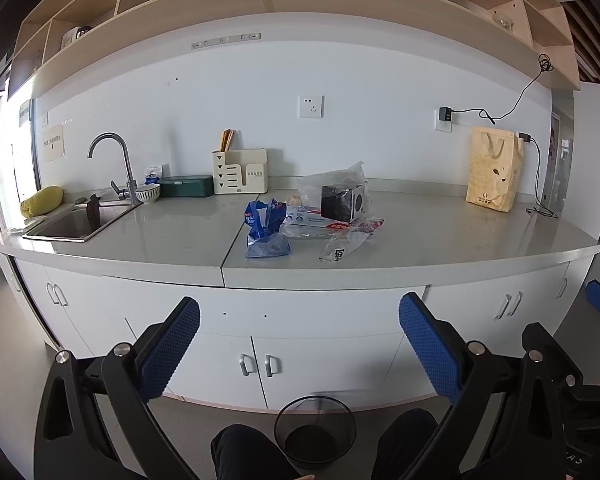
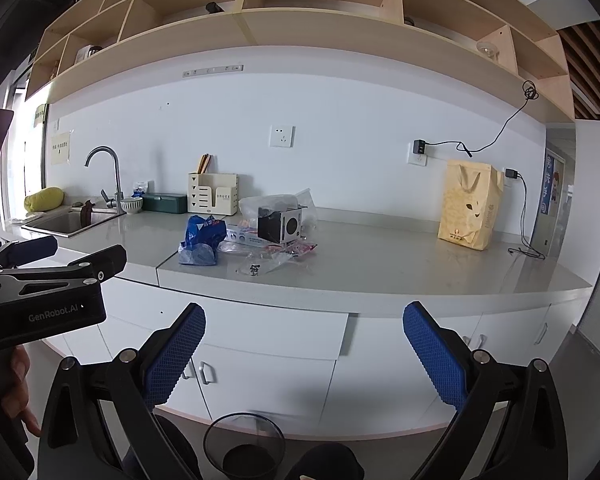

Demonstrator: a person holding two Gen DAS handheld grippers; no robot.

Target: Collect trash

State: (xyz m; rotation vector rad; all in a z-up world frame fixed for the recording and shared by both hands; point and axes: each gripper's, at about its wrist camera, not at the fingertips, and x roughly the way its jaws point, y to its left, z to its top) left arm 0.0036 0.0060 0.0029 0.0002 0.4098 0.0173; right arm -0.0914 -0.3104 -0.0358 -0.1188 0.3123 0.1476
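Observation:
Trash lies in a heap on the grey counter (image 1: 440, 236): a crumpled blue plastic bag (image 1: 265, 229) (image 2: 201, 240), a clear wrapper with black print (image 1: 342, 245) (image 2: 262, 265), a red-and-white wrapper (image 1: 364, 225), a long flat box (image 1: 308, 216) and a small black-and-white carton (image 1: 343, 202) (image 2: 280, 223) in a clear bag. A black mesh bin (image 1: 315, 428) (image 2: 243, 445) stands on the floor below. My left gripper (image 1: 299, 340) is open and held well short of the counter. My right gripper (image 2: 304, 346) is open too, holding nothing. The left gripper's body (image 2: 40, 280) shows at the left of the right wrist view.
A sink (image 1: 76, 220) with a tap (image 1: 112, 160) sits at the counter's left, beside a bowl (image 1: 148, 193), a green tin (image 1: 186, 186) and a cream utensil holder (image 1: 240, 171). A yellow paper bag (image 1: 494, 168) and cables stand at the right. The person's knees (image 1: 252, 452) flank the bin.

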